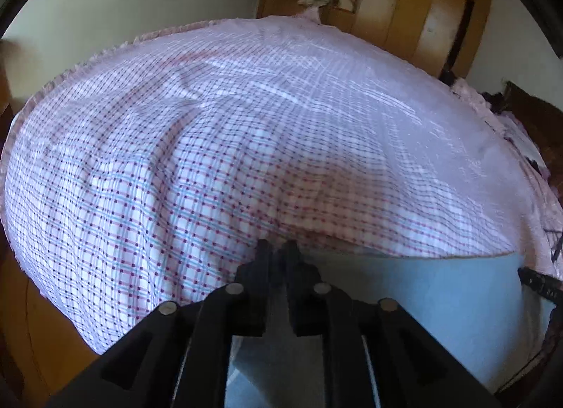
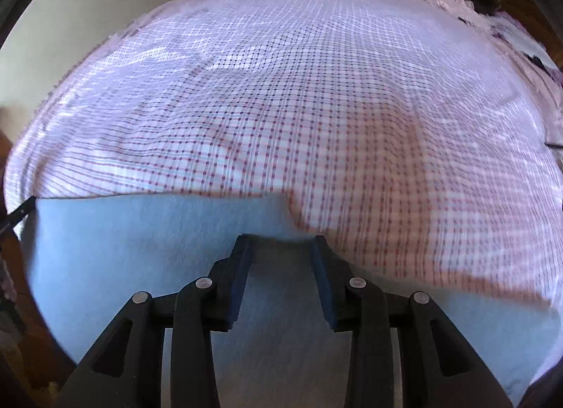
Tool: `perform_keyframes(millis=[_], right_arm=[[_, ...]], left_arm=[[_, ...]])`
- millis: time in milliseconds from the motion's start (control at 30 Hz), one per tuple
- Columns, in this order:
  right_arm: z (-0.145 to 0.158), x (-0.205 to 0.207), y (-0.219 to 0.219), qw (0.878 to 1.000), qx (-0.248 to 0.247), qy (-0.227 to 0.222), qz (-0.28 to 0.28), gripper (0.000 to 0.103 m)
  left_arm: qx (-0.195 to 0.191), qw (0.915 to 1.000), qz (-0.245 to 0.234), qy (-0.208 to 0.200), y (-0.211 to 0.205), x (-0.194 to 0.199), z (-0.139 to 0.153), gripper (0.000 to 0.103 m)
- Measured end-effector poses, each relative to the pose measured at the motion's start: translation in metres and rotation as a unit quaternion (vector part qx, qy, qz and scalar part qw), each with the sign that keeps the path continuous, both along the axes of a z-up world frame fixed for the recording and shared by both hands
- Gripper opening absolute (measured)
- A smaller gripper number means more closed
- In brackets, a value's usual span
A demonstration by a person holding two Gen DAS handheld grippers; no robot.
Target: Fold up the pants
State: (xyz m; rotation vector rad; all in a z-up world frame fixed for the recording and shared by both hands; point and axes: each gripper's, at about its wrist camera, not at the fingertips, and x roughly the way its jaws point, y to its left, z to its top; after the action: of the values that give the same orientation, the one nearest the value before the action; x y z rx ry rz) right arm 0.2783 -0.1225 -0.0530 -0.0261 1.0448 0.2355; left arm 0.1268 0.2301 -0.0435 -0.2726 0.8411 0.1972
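Note:
Light blue pants (image 1: 422, 306) lie on a bed with a pink checked cover (image 1: 246, 126), at the near edge. My left gripper (image 1: 277, 249) is shut on the pants' far-left edge, its fingers nearly touching with cloth running between them. In the right wrist view the pants (image 2: 140, 249) fill the lower frame. My right gripper (image 2: 282, 244) is open over the pants' far edge, its blue pads (image 2: 242, 278) wide apart with nothing between them. The other gripper shows as a dark tip at the left edge (image 2: 19, 214).
The checked cover (image 2: 316, 91) spreads far ahead and to both sides, with wrinkles. A wooden wardrobe (image 1: 404, 3) with hanging clothes stands behind the bed. Dark wooden furniture (image 1: 527, 116) and clutter lie at the far right. Wooden floor (image 1: 45, 320) shows at the lower left.

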Motion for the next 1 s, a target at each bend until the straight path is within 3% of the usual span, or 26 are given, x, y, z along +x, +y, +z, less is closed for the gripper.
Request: perform_keyframes(millis=[167,333,500,667,867,1000], right_arm=[[-0.002,-0.003,-0.009,1.000,0.025,-0.016,0.002,0.031],[0.001,-0.008,-0.005,1.000,0.007,-0.025,0.005,0.031],[0.011,-0.016,-0.003,1.000,0.007,-0.029,-0.007,0.031],[0.027,-0.051,-0.011,0.999,0.026,-0.027,-0.002,0.031],[0.021,-0.091,-0.030,1.000,0.005,0.002,-0.008,0.031],[0.011,-0.113,-0.048,0.999,0.005,0.030,-0.031,0.031]], left_arm=[[-0.013,0.9999,0.006,0.008,0.015,0.003,0.007,0.018],[0.011,0.9973,0.072,0.013,0.037,-0.028,0.025,0.019],[-0.014,0.9947,0.102,0.005,0.053,-0.068,0.036,0.019],[-0.039,0.9952,0.089,0.003,0.045,-0.105,0.033,0.020],[-0.116,0.9915,0.056,0.023,0.012,-0.114,0.014,0.020],[-0.124,0.9897,0.060,0.041,0.003,-0.111,0.000,0.020]])
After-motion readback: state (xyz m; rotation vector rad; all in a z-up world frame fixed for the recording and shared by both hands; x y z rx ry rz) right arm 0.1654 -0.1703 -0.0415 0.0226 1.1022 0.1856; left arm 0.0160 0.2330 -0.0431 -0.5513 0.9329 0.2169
